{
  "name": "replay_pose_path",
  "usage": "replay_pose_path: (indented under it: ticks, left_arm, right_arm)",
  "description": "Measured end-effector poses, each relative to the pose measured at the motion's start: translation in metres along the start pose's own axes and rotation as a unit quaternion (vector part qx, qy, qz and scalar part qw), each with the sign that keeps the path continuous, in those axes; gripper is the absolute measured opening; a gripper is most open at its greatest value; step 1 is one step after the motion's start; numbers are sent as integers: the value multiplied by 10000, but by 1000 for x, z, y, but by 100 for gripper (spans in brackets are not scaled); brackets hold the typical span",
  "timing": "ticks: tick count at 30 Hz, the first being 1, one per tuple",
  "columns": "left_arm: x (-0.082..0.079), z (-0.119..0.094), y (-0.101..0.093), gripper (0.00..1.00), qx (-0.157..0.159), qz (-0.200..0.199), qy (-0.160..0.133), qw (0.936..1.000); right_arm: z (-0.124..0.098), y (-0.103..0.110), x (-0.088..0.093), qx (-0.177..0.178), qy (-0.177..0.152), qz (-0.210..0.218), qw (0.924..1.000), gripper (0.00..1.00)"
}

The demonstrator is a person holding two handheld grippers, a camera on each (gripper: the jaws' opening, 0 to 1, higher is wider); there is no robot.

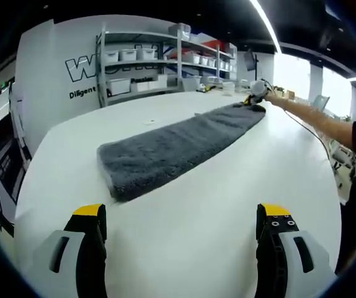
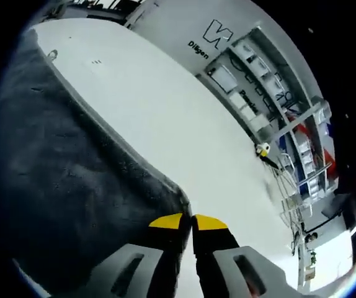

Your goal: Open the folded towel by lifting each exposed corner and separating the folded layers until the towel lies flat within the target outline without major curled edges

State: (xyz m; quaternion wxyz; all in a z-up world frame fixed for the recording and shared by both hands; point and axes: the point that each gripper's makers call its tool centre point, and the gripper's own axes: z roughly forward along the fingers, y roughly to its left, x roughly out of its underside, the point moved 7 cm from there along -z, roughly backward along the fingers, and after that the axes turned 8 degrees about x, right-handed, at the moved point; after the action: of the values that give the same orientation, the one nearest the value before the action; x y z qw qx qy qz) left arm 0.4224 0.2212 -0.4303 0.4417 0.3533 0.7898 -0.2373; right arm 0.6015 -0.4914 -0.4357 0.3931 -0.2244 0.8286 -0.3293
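Yellow-tipped jaws of the left gripper (image 1: 181, 223) rise wide apart from the bottom of the left gripper view, holding nothing, above the bare near part of the white table (image 1: 215, 186). That table fills most of both views. On it the grey towel (image 1: 172, 149) lies as a long, narrow strip running from centre left toward the upper right of the frame, its near end blunt and thick, which suggests it is folded lengthwise. At its far end, upper right, the right gripper (image 1: 252, 98) sits at the towel's corner on the end of an outstretched arm (image 1: 327, 124). In the right gripper view the jaws are pressed nearly together at bottom centre, right at the towel's edge; they probably pinch a corner, though the cloth between the tips is hard to make out. Shelving with bins (image 1: 159, 62) stands behind. Judging by this, unfolding has barely started: one corner is likely gripped, the layers remain stacked, and spreading flat is all ahead
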Motion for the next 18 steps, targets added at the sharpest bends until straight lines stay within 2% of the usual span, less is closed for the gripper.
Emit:
replay_pose_path:
  ticks: [5,14,18]
  left_arm:
    - [0,0,1,99,4,-4,14,10000]
    - [1,1,0,99,-5,2,12,10000]
    - [0,0,0,99,-4,2,0,10000]
  right_arm:
    - [7,4,3,13,77,41,10000,2]
    - [7,8,4,47,120,-36,9999,2]
    - [5,3,6,46,98,200,9997,8]
